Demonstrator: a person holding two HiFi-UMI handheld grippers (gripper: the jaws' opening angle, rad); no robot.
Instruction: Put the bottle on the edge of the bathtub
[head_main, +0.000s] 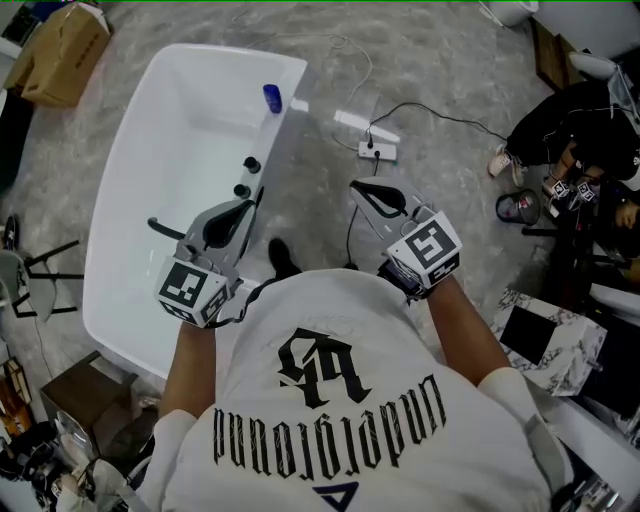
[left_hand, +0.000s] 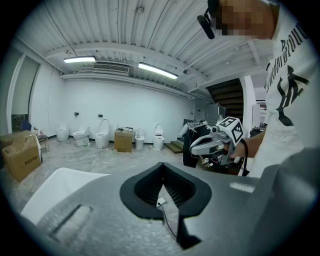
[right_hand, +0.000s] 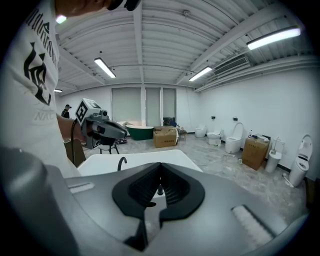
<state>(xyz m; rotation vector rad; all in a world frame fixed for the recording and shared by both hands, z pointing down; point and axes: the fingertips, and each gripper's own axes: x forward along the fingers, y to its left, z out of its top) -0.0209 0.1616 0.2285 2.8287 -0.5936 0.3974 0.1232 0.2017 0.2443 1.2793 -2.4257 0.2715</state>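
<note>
Two tools closed and empty: left tool (head_main: 255, 195), right tool (head_main: 358, 188)
Blue bottle (head_main: 272, 97) upright at the bathtub's (head_main: 230, 56) far rim (beyond the taps (head_main: 252, 165)), nearer the left.

okay, i've got a white short-sleeved t-shirt (head_main: 330, 400) with black gothic print; left tongs (head_main: 252, 200) and right tongs (head_main: 360, 188) are grey shells, black-lined, each carrying a black-and-white marker cube (head_main: 190, 290).

Both arms out front, left gripper (head_main: 250, 205) and right gripper (head_main: 362, 190) empty, jaws closed tight, tilted slightly down.
</note>
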